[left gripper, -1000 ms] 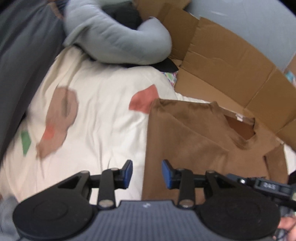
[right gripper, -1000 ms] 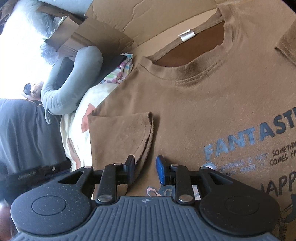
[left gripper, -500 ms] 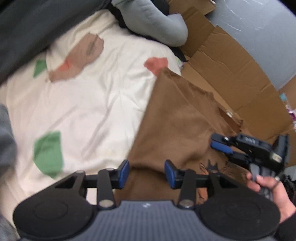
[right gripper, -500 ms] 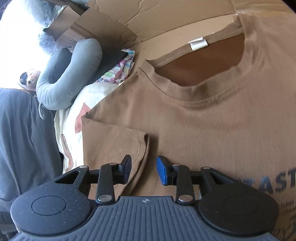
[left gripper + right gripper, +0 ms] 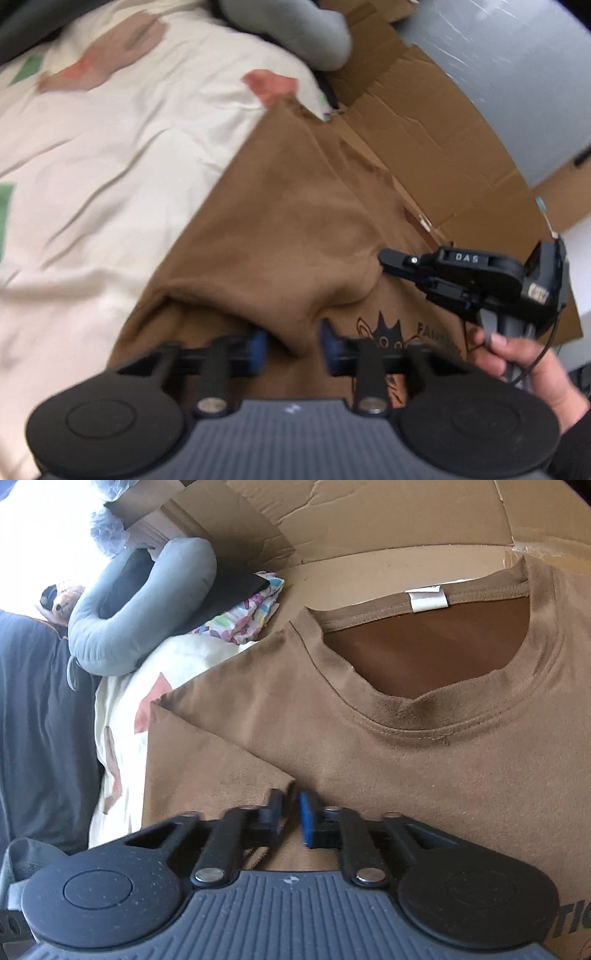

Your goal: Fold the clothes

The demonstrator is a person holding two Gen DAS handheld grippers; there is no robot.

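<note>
Cream patterned bedsheet point(image 5: 110, 155) fills the left, flattened cardboard point(image 5: 424, 122) upper right, grey wall point(image 5: 498, 74) behind; bright light, perhaps a window point(image 5: 40, 528), upper left.

Plain brown cotton T-shirt point(image 5: 424, 760), darker brown inside the neck, white tag, black and blue print. Cream bedsheet point(image 5: 122, 155) patched salmon, tan and green. Grey curved pillow point(image 5: 147, 605). Pastel-spotted white cloth point(image 5: 247, 616). Tan cardboard point(image 5: 424, 122).

Cream sheet point(image 5: 110, 155), flattened cardboard point(image 5: 424, 122), grey neck pillow point(image 5: 147, 605)
</note>
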